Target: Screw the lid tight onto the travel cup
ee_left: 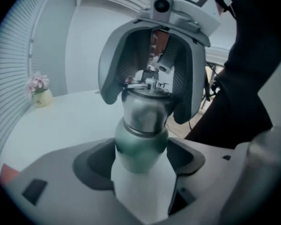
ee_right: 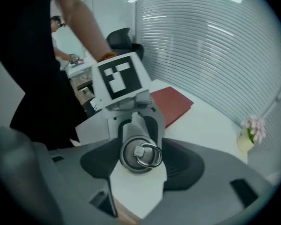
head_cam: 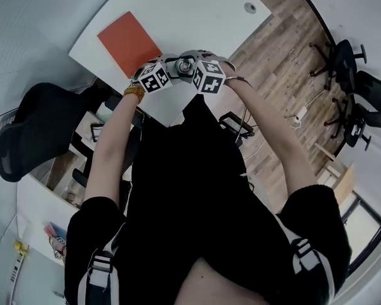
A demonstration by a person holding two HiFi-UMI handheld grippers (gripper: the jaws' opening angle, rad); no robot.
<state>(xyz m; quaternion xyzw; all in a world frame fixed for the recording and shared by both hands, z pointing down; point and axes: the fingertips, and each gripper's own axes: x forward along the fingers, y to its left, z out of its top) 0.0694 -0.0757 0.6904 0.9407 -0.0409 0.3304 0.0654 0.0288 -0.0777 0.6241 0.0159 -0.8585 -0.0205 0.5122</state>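
Note:
The travel cup (ee_left: 141,146) has a green body and a silver lid (ee_right: 138,154) with a metal ring on top. My left gripper (ee_left: 141,165) is shut on the green body, a dark pad against each side. From above, my right gripper (ee_right: 141,156) points steeply down over the lid, its fingers (ee_left: 185,83) closed against the lid's rim on both sides. In the head view both marker cubes meet over the near edge of the white table (head_cam: 197,11), with the cup (head_cam: 185,64) between them. The cup's base is hidden.
A red-orange flat sheet (head_cam: 128,42) lies on the table, left of the grippers. A small flower pot (ee_left: 40,92) stands further off on it. A black office chair (head_cam: 38,129) is at the left and more chairs (head_cam: 352,75) stand on the wooden floor at the right.

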